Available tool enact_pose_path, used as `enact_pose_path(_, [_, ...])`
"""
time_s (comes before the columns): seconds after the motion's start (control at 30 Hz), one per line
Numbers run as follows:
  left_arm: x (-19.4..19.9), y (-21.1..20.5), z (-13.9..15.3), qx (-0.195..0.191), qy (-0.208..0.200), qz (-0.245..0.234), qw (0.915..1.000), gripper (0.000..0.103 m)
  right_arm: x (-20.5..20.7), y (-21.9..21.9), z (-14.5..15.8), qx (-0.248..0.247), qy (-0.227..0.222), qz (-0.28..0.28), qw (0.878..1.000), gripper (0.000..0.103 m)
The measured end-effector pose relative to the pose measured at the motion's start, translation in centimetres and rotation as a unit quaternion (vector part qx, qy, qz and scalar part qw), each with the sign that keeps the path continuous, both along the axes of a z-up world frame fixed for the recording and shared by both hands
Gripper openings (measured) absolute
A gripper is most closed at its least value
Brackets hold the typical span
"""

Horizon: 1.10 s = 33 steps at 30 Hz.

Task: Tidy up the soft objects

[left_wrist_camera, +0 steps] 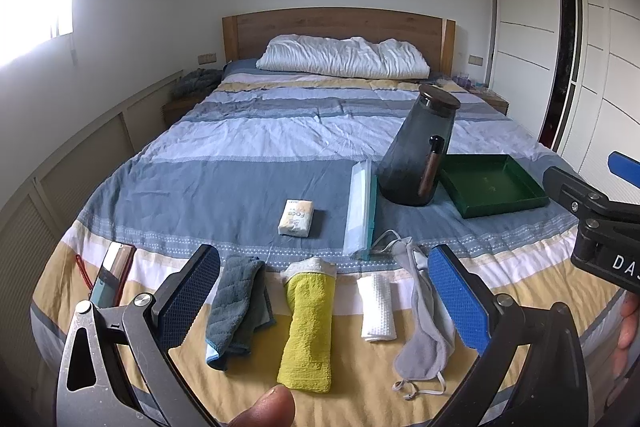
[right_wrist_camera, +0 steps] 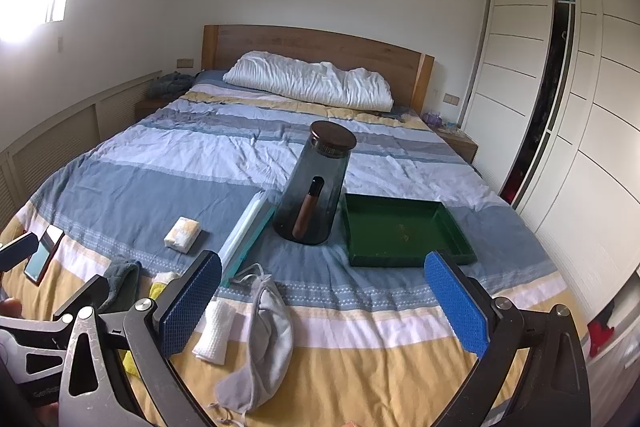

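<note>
A row of soft things lies on the striped bedspread near the foot of the bed: a grey-blue cloth, a rolled yellow towel, a small white folded cloth and a grey face mask. My left gripper hovers open above them, the yellow towel between its fingers' line of sight. My right gripper is open too, over the grey mask and white cloth. An empty green tray sits just beyond. Nothing is held.
A dark glass jug with a wooden lid stands beside the green tray. A flat teal-edged pack, a small tissue packet and a phone lie on the bed. A white pillow is at the headboard; wardrobes stand right.
</note>
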<state>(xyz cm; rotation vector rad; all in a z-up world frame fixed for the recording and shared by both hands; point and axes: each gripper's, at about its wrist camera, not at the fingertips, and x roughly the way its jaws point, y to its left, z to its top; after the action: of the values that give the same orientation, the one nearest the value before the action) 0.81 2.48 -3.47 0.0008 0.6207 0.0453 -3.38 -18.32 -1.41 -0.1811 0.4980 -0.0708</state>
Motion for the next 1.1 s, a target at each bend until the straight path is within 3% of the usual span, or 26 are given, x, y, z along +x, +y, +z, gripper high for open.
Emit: enact_pose_path(1.1, [2.1, -1.8, -1.4, 0.015, 0.034, -0.004, 0.9993, 0.102, 1.5, -4.0, -1.1, 0.060, 0.009, -0.031, 0.998, 0.103])
